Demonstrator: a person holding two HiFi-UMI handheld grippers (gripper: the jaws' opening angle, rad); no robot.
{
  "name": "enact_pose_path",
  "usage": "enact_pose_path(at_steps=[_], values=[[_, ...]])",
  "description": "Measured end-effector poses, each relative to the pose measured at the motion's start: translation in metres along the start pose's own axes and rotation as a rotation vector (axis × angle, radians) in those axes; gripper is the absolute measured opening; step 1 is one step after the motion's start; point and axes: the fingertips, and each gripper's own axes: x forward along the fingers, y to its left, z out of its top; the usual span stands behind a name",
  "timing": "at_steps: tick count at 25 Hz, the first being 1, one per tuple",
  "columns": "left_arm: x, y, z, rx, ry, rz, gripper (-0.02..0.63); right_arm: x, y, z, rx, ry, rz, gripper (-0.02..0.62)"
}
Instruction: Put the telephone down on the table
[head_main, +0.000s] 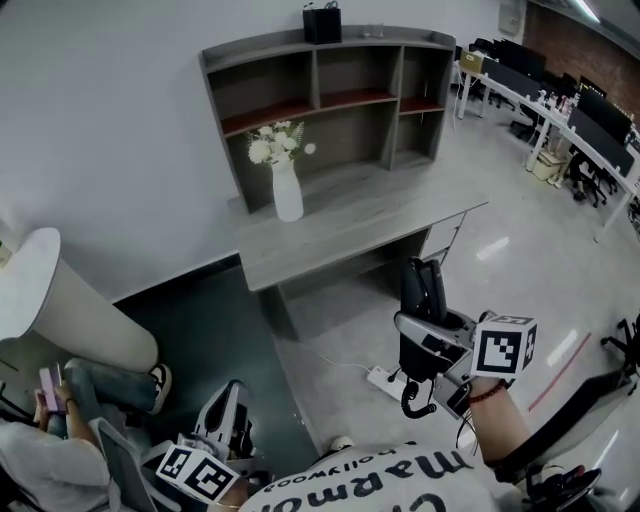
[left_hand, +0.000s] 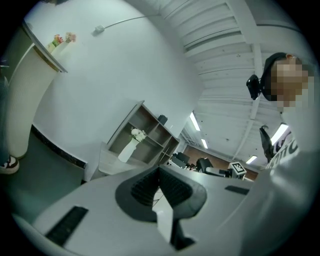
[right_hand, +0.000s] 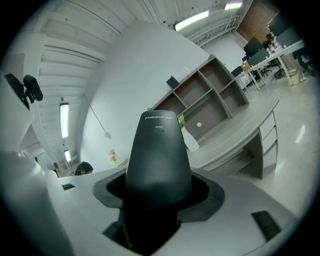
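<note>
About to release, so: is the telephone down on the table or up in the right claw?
Held, not down: the right claw is shut on the black telephone, in the air short of the table.

I wear a white T-shirt (head_main: 370, 485) with dark block lettering and a red band (head_main: 487, 393) on my right wrist. My pale grey left gripper (head_main: 230, 392) and right gripper (head_main: 428, 322) have dark ribbed pads (left_hand: 145, 187) and black-and-white marker cubes (head_main: 505, 347).
</note>
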Motion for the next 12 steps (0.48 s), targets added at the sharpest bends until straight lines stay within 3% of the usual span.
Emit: enact_pose_path(at_steps=[12], values=[[-0.010, 0.026, 0.006, -0.014, -0.023, 0.035, 0.009, 0.037, 0.004, -0.003, -0.004, 0.020, 0.025, 0.282]])
